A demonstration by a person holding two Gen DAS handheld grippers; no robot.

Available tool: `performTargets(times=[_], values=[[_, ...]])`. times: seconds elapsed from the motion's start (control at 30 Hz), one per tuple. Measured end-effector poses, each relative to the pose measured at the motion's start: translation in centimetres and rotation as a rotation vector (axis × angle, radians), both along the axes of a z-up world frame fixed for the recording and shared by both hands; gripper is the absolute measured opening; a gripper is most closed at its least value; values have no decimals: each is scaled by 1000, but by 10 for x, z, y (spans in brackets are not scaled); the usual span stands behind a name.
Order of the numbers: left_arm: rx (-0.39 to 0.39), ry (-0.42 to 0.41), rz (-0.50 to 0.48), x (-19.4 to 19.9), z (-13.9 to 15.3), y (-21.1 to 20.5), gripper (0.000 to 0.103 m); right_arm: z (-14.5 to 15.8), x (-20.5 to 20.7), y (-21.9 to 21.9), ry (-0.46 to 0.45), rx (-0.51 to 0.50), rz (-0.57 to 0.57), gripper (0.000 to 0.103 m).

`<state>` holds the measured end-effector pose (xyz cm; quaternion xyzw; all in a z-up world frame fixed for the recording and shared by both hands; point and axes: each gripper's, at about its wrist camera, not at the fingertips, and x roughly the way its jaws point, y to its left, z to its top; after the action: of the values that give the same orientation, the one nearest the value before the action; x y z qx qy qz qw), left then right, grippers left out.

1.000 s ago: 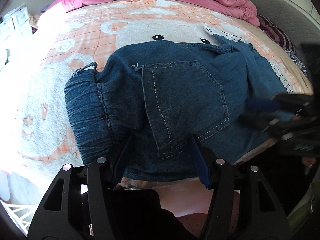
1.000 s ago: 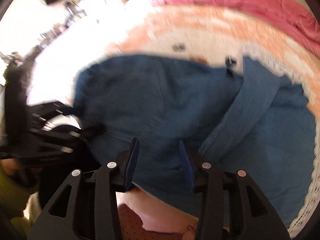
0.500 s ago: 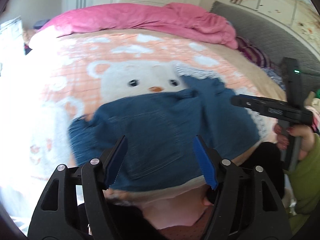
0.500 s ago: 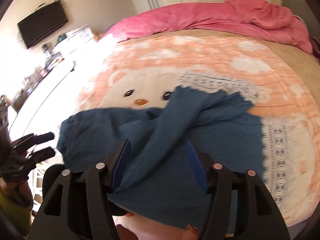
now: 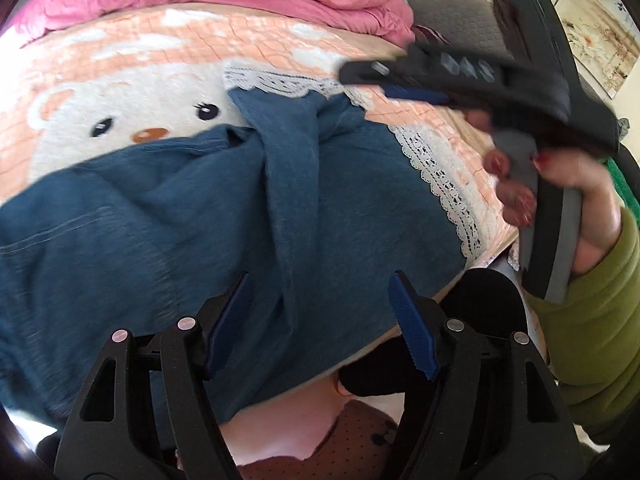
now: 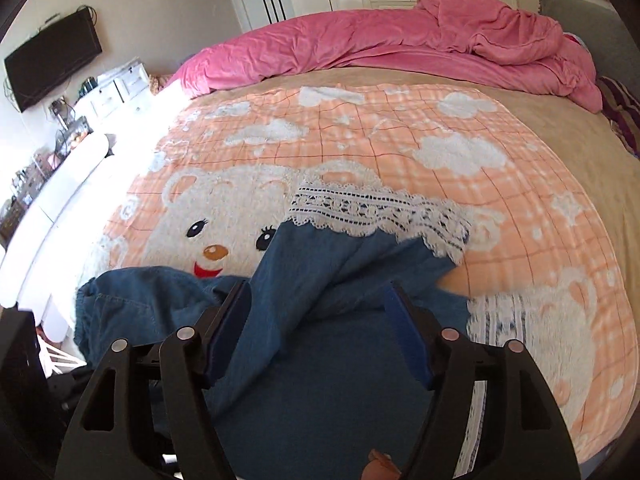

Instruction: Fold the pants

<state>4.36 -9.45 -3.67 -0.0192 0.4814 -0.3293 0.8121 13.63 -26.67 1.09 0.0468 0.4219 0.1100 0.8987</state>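
Blue denim pants [image 5: 192, 224] with white lace hems [image 5: 436, 168] lie rumpled at the near edge of the bed, one leg folded across the other. My left gripper [image 5: 320, 320] is open and empty, just above the pants' near edge. My right gripper [image 6: 320, 332] is open and empty over the pants [image 6: 328, 360]; the lace hem [image 6: 376, 216] lies beyond it. The right gripper also shows in the left wrist view [image 5: 400, 80], held in a hand with a green sleeve, above the right side of the pants.
The bed carries an orange blanket with a white bear [image 6: 224, 216] and a crumpled pink duvet [image 6: 380, 40] at the far side. A grey headboard [image 5: 448, 12] is at the right. White furniture [image 6: 80, 160] and a wall TV [image 6: 52, 60] stand left of the bed.
Both grippers have let go of the pants, opened wider and pulled back and up. The left view has swung right toward the legs, and the right gripper now sits higher over the hems.
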Motion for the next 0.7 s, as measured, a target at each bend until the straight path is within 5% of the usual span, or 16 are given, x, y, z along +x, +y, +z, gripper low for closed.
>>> performTargets(times=[0.2, 0.3, 0.6, 0.63, 0.7], values=[[36, 44, 25, 12, -24, -10, 24, -11, 49, 38, 42, -79, 76, 68], [35, 40, 24, 11, -24, -8, 15, -24, 81, 60, 71, -152, 91, 68], [19, 44, 9, 7, -26, 1, 14, -66, 152, 73, 164, -303, 27, 67], [21, 43, 7, 7, -26, 1, 14, -71, 156, 69, 188, -292, 22, 59], [20, 43, 6, 10, -25, -1, 14, -70, 154, 59, 171, -270, 26, 17]])
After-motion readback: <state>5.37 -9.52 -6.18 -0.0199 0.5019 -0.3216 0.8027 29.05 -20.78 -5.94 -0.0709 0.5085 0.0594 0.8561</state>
